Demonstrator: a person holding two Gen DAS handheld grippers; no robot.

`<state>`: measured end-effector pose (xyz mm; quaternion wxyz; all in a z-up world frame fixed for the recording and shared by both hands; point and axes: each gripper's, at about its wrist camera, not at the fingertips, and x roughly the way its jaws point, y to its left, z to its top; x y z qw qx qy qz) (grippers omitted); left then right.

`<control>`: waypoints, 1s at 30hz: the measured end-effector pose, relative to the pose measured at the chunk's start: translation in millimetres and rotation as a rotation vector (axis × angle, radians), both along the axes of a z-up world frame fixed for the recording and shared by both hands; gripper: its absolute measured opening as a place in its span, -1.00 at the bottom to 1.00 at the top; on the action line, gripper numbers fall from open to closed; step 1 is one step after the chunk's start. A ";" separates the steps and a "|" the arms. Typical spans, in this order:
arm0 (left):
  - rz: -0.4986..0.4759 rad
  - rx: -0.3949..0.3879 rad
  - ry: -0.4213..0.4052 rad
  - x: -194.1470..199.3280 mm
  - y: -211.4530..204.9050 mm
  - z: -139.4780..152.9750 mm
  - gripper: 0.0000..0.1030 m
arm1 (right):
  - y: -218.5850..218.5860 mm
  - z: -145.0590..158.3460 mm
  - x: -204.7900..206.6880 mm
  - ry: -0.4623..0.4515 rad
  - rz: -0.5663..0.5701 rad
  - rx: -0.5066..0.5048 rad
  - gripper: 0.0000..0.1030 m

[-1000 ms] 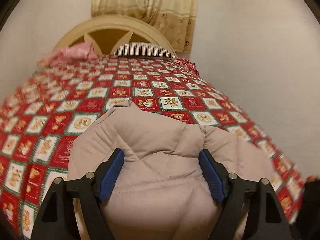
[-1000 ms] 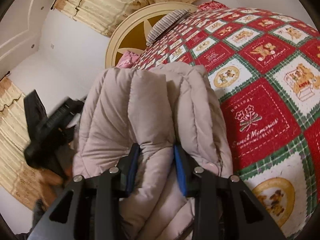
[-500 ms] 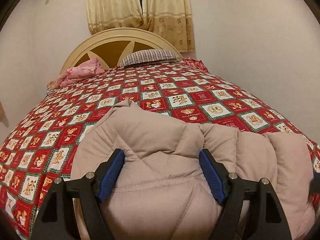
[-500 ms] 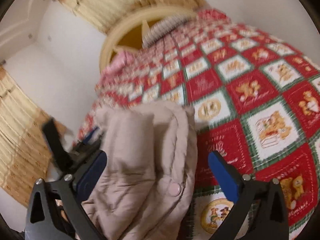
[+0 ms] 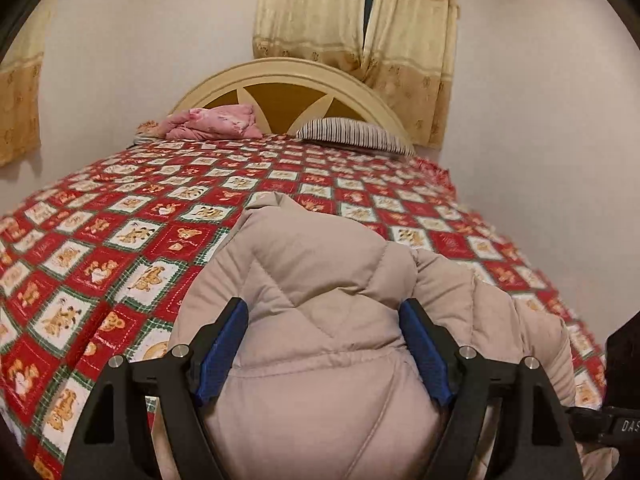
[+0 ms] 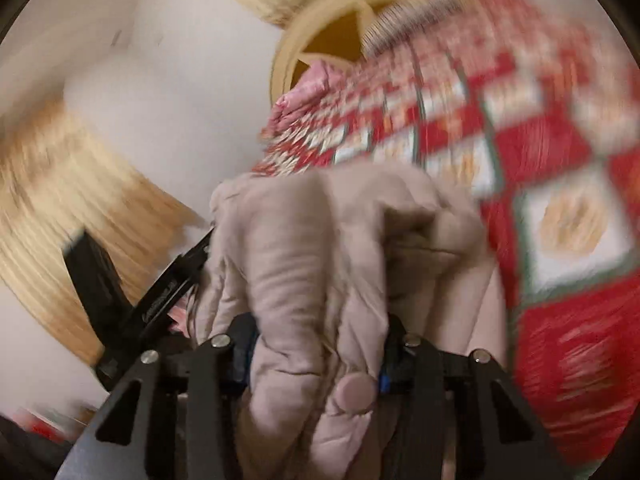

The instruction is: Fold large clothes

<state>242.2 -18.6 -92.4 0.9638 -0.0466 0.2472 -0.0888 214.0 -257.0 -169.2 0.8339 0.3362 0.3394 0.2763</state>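
A puffy beige quilted down jacket (image 5: 320, 320) lies bunched at the foot end of a bed covered by a red, white and green patchwork quilt with bear pictures (image 5: 132, 240); the landmark here is the bed's cream arched wooden headboard (image 5: 288, 84), and the jacket sits at the end of the quilt farthest from it. The left gripper (image 5: 322, 340) holds a thick fold of the jacket; its blue-padded fingers (image 5: 222, 354) stand wide, one pressed into each side of the padding. The right gripper (image 6: 316, 354) appears in a motion-blurred view; its jaws are closing, with a bundled fold of the jacket and a round beige snap button (image 6: 356, 394) between them; its fingers seem to touch the fabric. Just below the headboard lie a crumpled pink cloth (image 5: 216, 122) and a striped pillow (image 5: 352, 134); above it hang yellow patterned curtains (image 5: 356, 16).
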 end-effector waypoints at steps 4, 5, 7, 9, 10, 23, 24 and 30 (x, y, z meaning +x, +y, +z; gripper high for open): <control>0.009 0.138 0.010 7.3 -28.0 -6.9 0.54 | -8.2 -17.8 0.4 0.033 -0.013 0.082 -0.20; 0.006 0.163 0.012 9.2 -33.8 -9.5 0.54 | -8.6 -18.8 0.0 0.035 -0.016 0.081 -0.20; -0.025 0.172 0.037 16.0 -39.3 -15.7 0.56 | -11.4 -21.3 -1.1 0.038 -0.017 0.093 -0.23; -0.056 0.155 0.080 24.5 -38.4 -20.1 0.58 | -18.0 -24.5 -6.4 0.040 -0.025 0.116 -0.24; -0.068 0.150 0.099 27.8 -37.9 -21.8 0.58 | -18.7 -25.7 -6.5 0.042 -0.032 0.119 -0.24; -0.098 0.194 0.122 26.3 -46.1 -24.4 0.59 | -14.6 11.2 -41.5 0.082 -0.120 -0.105 0.06; -0.098 0.193 0.122 26.3 -45.9 -24.4 0.59 | -13.0 21.0 -49.0 0.088 -0.127 -0.160 0.26; -0.092 0.199 0.115 25.9 -45.0 -23.5 0.59 | 8.7 88.4 -95.9 -0.051 -0.191 -0.396 0.58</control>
